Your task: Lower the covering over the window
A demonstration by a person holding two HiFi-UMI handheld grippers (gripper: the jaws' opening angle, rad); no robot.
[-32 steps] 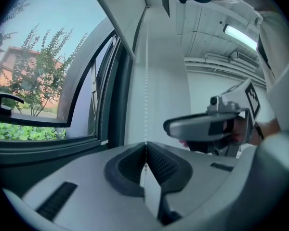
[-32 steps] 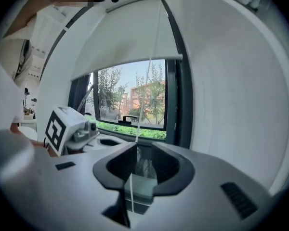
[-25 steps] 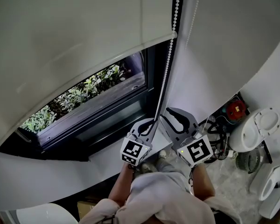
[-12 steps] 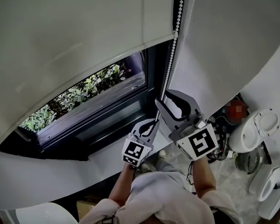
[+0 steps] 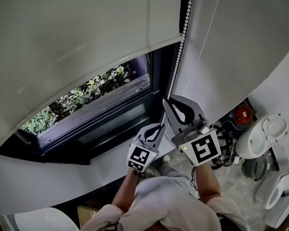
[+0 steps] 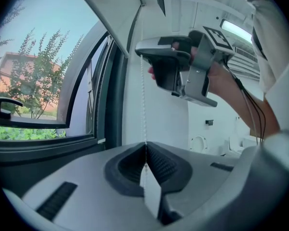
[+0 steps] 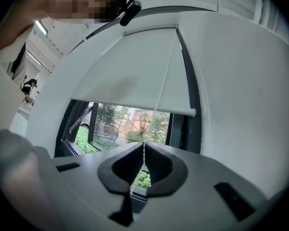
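One white fabric roller blind [image 5: 86,32] fills the view above and ahead of both claws. Its bottom bar [image 7: 135,108] hangs just above the right claw's tips, so it's only partway down. Below the bar, the dark-framed window [image 5: 111,110] shows bare glass with green shrubs [image 5: 86,93] outside, ahead and left of the claws.

The white bead chain [image 5: 176,61] is the control. It runs taut from the left claw [image 5: 157,127] straight up into the right claw [image 5: 169,101], then on past the blind's right edge. Left claw is clamped tight on the chain, low. Right claw's jaws have just snapped closed on the same strand directly above the left, with beads pinched between the ribbed pads. A second strand hangs free to the right of the right claw, against the wall.

Step, as I read it: hand-over-hand haul, fresh upper grip made. Next move, probably: left lets go and right pulls straight down along the chain line. A sideways yank could make the beads skip. Looks like several pulls to go before the glass is covered. Can't tell which strand lowers and which raises.

Room: plain white wall [image 5: 231,57] right of the claws, pale speckled floor [image 5: 231,186] beneath them, white toilet [image 5: 260,134] lower right. Looks like a bathroom.
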